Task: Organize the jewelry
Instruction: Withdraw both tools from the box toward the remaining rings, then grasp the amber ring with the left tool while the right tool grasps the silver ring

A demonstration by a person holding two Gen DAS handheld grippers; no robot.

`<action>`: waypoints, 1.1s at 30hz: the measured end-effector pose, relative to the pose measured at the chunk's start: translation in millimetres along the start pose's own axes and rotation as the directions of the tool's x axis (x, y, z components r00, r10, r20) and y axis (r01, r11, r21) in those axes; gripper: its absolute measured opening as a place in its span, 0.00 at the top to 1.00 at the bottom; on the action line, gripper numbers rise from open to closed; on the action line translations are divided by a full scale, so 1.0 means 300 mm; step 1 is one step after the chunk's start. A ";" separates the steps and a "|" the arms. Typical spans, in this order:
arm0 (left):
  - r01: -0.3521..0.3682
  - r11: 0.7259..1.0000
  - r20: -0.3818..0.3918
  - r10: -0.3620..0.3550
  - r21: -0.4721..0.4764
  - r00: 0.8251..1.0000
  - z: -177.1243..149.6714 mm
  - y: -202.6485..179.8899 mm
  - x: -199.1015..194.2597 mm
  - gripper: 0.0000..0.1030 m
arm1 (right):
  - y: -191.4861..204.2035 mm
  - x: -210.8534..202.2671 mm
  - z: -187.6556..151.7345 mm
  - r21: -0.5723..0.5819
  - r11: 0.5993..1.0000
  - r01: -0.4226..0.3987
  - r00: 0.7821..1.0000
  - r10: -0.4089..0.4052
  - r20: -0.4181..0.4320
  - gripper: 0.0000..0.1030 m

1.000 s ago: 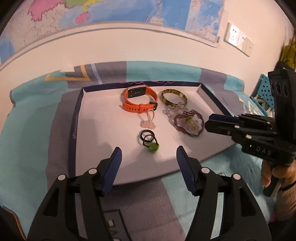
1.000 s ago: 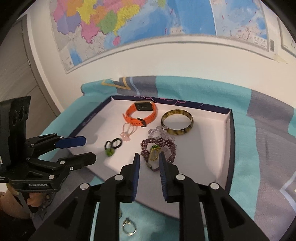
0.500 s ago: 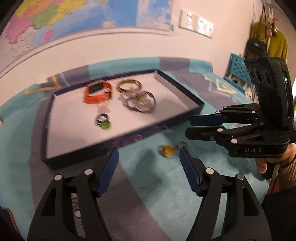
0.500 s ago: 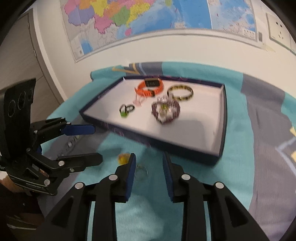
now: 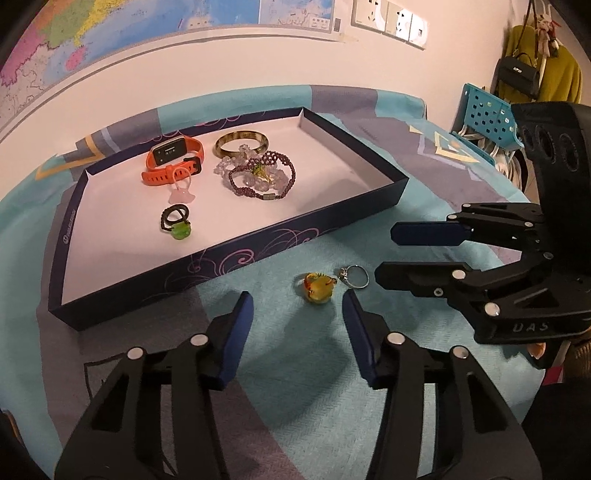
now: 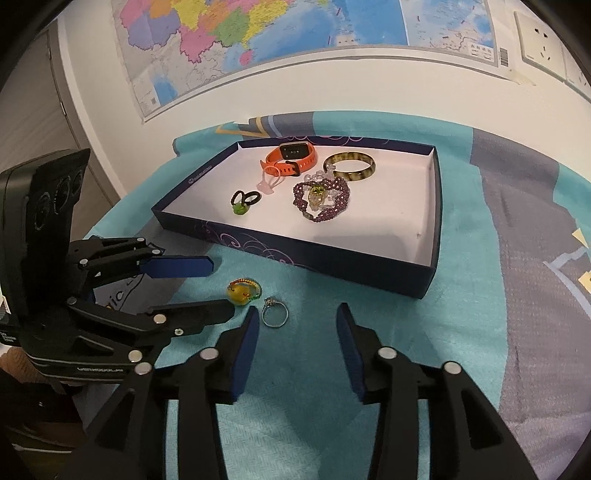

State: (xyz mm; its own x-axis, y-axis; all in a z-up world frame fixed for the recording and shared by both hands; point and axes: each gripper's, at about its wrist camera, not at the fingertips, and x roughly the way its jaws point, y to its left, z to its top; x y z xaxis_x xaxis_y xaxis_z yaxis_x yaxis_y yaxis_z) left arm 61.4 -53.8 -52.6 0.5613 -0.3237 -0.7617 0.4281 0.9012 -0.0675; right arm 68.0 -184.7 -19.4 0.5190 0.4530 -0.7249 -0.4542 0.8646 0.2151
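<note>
Left gripper: our left gripper [image 5: 297,317] has its blue jaws apart with nothing between them. They have just been closing a bit.
Right gripper: our right gripper [image 6: 297,325] is spread too, and its jaws have just been opening. Nothing is pinched.
Yellow ring: we see a yellow bead ring [image 5: 318,288] lying on the teal cloth [image 5: 295,369], at 12 o'clock from our left jaws, just past the tips.
Silver ring: a thin silver ring [image 6: 274,315] lies beside the yellow one, at 11 o'clock from our right jaws, close to the left fingertip.
Box: the dark blue box [image 5: 236,254] sits further off at 12 o'clock, apart from both rings.
Inside the box: we see an orange watch [image 5: 173,158], a brown bangle [image 5: 242,142], a purple bead bracelet [image 5: 262,177], a pink ring [image 5: 181,188] and a black ring with a green stone [image 5: 176,223].
Wall: a map [image 6: 258,33] hangs behind the box.
</note>
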 end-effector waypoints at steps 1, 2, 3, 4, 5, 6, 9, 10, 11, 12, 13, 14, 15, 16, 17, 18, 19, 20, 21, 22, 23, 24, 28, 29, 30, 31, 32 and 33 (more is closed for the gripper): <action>-0.002 1.000 -0.006 0.002 0.001 1.000 -0.001 -0.001 0.004 0.57 | 0.001 0.003 0.002 0.000 1.000 -0.002 1.000 0.002 0.000 0.59; -0.005 1.000 -0.010 0.005 0.004 1.000 -0.002 -0.003 0.008 0.59 | 0.000 0.003 0.002 0.001 1.000 -0.003 1.000 0.003 -0.002 0.59; -0.009 1.000 -0.010 0.009 0.008 1.000 -0.002 -0.005 0.010 0.59 | -0.001 0.006 0.003 0.001 1.000 -0.002 1.000 0.002 -0.005 0.59; -0.012 1.000 -0.009 0.012 0.013 1.000 -0.002 -0.007 0.010 0.59 | -0.001 0.008 0.002 0.002 1.000 -0.002 1.000 0.002 -0.006 0.59; -0.012 1.000 -0.010 0.012 0.017 1.000 -0.002 -0.009 0.010 0.61 | -0.002 0.008 0.003 0.000 1.000 -0.002 1.000 0.002 -0.008 0.59; -0.014 1.000 -0.010 0.015 0.020 1.000 -0.003 -0.011 0.011 0.63 | -0.001 0.009 0.003 -0.002 1.000 -0.002 1.000 0.002 -0.009 0.59; -0.021 1.000 -0.013 0.021 0.021 1.000 -0.003 -0.012 0.013 0.67 | 0.008 0.011 0.001 -0.015 1.000 0.005 1.000 -0.005 -0.015 0.59; -0.019 1.000 -0.011 0.019 0.019 1.000 -0.003 -0.010 0.012 0.67 | 0.013 0.013 0.001 -0.022 1.000 0.008 1.000 -0.009 -0.018 0.59; -0.018 1.000 -0.010 0.019 0.016 1.000 -0.003 -0.008 0.011 0.71 | 0.018 0.015 0.000 -0.030 0.999 0.012 1.000 -0.013 -0.021 0.59; -0.016 1.000 -0.010 0.016 0.013 1.000 -0.003 -0.006 0.011 0.76 | 0.023 0.017 0.000 -0.036 0.999 0.015 1.000 -0.016 -0.023 0.59; -0.015 1.000 -0.010 0.015 0.010 1.000 -0.002 -0.003 0.011 0.77 | 0.028 0.021 0.001 -0.041 0.999 0.016 1.000 -0.017 -0.025 0.59; -0.013 1.000 -0.010 0.013 0.007 1.000 -0.002 -0.001 0.012 0.77 | 0.033 0.024 0.001 -0.046 0.999 0.014 1.000 -0.015 -0.027 0.59; -0.012 1.000 -0.009 0.012 0.006 1.000 -0.002 -0.001 0.011 0.77 | 0.037 0.027 0.000 -0.049 0.999 0.013 0.999 -0.014 -0.030 0.59; -0.012 1.000 -0.008 0.013 0.006 1.000 -0.001 -0.001 0.010 0.77 | 0.040 0.030 0.000 -0.053 0.999 0.012 0.999 -0.014 -0.033 0.59; -0.017 1.000 -0.002 0.017 0.010 1.000 0.000 -0.003 0.007 0.77 | 0.042 0.033 0.000 -0.055 0.998 0.013 0.999 -0.015 -0.036 0.59; -0.016 1.000 -0.002 0.016 0.015 1.000 0.001 -0.005 0.007 0.74 | 0.043 0.033 0.000 -0.055 0.998 0.011 0.999 -0.013 -0.037 0.59; -0.016 1.000 -0.001 0.016 0.020 1.000 0.002 -0.008 0.008 0.73 | 0.044 0.034 0.000 -0.056 0.998 0.010 0.999 -0.012 -0.037 0.59; -0.015 1.000 -0.002 0.015 0.025 1.000 0.004 -0.011 0.011 0.73 | 0.044 0.034 0.000 -0.056 0.998 0.010 0.999 -0.012 -0.038 0.59; -0.013 1.000 -0.005 0.013 0.028 1.000 0.007 -0.013 0.015 0.73 | 0.044 0.035 0.000 -0.055 0.998 0.010 0.999 -0.012 -0.038 0.59; -0.013 0.999 -0.006 0.013 0.030 1.000 0.010 -0.015 0.019 0.73 | 0.045 0.035 0.001 -0.055 0.998 0.009 0.999 -0.011 -0.038 0.59; -0.013 0.999 -0.007 0.013 0.032 1.000 0.015 -0.016 0.024 0.73 | 0.045 0.035 0.001 -0.056 0.998 0.009 0.999 -0.011 -0.038 0.59; -0.011 0.999 -0.006 0.012 0.032 1.000 0.020 -0.016 0.026 0.74 | 0.045 0.034 0.001 -0.056 0.998 0.009 0.999 -0.011 -0.037 0.59; 0.002 0.999 -0.010 -0.001 0.035 1.000 0.029 -0.019 0.037 0.81 | 0.044 0.036 0.001 -0.056 0.998 0.009 0.999 -0.011 -0.038 0.59; 0.004 0.999 -0.009 -0.004 0.037 1.000 0.028 -0.021 0.038 0.84 | 0.044 0.037 0.002 -0.056 0.998 0.009 0.999 -0.011 -0.039 0.59; 0.005 0.999 -0.008 -0.004 0.039 1.000 0.027 -0.023 0.037 0.84 | 0.046 0.038 0.001 -0.058 0.998 0.009 0.999 -0.012 -0.040 0.59; 0.003 0.999 -0.008 -0.003 0.038 1.000 0.026 -0.024 0.036 0.84 | 0.047 0.039 0.001 -0.060 0.998 0.008 0.999 -0.010 -0.041 0.59; 0.003 0.999 -0.008 -0.003 0.036 1.000 0.026 -0.022 0.036 0.85 | 0.050 0.041 0.001 -0.062 0.998 0.005 0.999 -0.008 -0.041 0.59; 0.004 0.999 -0.008 -0.004 0.033 1.000 0.025 -0.022 0.035 0.85 | 0.051 0.043 0.003 -0.064 0.998 0.005 0.999 -0.007 -0.042 0.59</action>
State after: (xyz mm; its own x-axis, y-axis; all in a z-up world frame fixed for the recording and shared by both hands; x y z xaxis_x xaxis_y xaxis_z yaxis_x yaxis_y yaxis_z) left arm 69.8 -65.4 -55.4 0.5545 -0.3247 -0.7662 0.4537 0.8898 -0.0488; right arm 68.2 -165.5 -24.8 0.4911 0.4370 -0.7536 -0.4973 0.8509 0.1693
